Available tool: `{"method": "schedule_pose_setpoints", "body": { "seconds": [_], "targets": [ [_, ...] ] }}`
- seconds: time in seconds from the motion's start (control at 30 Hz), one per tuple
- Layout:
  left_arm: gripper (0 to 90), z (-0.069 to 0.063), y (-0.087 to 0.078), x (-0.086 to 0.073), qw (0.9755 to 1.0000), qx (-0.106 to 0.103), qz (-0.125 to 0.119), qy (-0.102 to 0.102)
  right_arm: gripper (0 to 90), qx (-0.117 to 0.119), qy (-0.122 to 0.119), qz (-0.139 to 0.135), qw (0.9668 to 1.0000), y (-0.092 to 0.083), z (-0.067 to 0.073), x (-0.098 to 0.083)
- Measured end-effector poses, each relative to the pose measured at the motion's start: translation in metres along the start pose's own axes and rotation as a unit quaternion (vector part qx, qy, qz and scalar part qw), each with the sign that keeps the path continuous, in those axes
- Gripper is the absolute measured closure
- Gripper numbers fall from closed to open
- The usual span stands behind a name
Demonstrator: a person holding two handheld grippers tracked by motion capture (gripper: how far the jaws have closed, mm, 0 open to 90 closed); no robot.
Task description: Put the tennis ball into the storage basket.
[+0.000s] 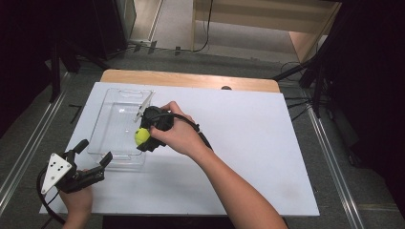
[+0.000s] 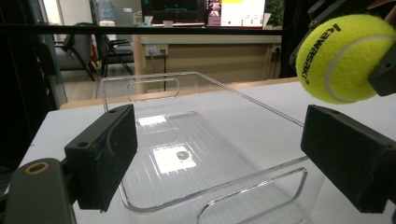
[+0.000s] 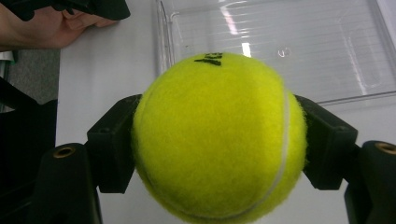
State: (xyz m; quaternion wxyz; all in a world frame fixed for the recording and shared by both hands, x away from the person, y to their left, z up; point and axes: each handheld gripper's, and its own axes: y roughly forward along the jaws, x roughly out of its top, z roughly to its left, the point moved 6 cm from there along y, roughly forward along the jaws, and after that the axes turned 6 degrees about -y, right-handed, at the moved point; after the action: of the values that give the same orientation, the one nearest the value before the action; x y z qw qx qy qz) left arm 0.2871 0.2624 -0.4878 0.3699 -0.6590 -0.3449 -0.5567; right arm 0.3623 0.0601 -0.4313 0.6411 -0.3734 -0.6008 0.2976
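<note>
- High view: the right gripper [image 1: 143, 138] is clamped on a yellow tennis ball [image 1: 141, 137], holding it at the right-hand long edge of a clear plastic tray [image 1: 107, 125], about over the rim. The tray lies on a white table [image 1: 248, 143], towards its left half. Down at the near left corner, the left gripper [image 1: 95, 155] sits low in the person's left hand [image 1: 76, 202], jaws spread wide and pointing at the tray's near end. The right hand [image 1: 179, 136] wraps the other tool, its black cable looping over the wrist.
- Left gripper view: both black jaws stand well apart with nothing between them. Just ahead is the tray's near wall with its cut-out handle, and the tray floor is bare, catching glare from the lights. Top right, the ball [image 2: 343, 58] hangs above the tray's side, pinched in the other gripper, black lettering on its felt.
- Right gripper view: the ball [image 3: 217, 140] is squeezed firmly between the two jaws, one pad on each side. Beyond it lies the tray [image 3: 289, 46], and the left hand [image 3: 51, 28] shows at top left.
</note>
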Motion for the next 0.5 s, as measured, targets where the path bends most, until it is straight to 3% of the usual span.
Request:
{"method": "schedule_pose_setpoints", "body": {
  "seconds": [0.5],
  "targets": [
    [11.3, 0.0, 0.0, 0.0, 1.0, -0.001, -0.001, -0.001, 23.7, 0.007, -0.006, 0.003, 0.9999, 0.01, -0.002, 0.016]
  ]
}}
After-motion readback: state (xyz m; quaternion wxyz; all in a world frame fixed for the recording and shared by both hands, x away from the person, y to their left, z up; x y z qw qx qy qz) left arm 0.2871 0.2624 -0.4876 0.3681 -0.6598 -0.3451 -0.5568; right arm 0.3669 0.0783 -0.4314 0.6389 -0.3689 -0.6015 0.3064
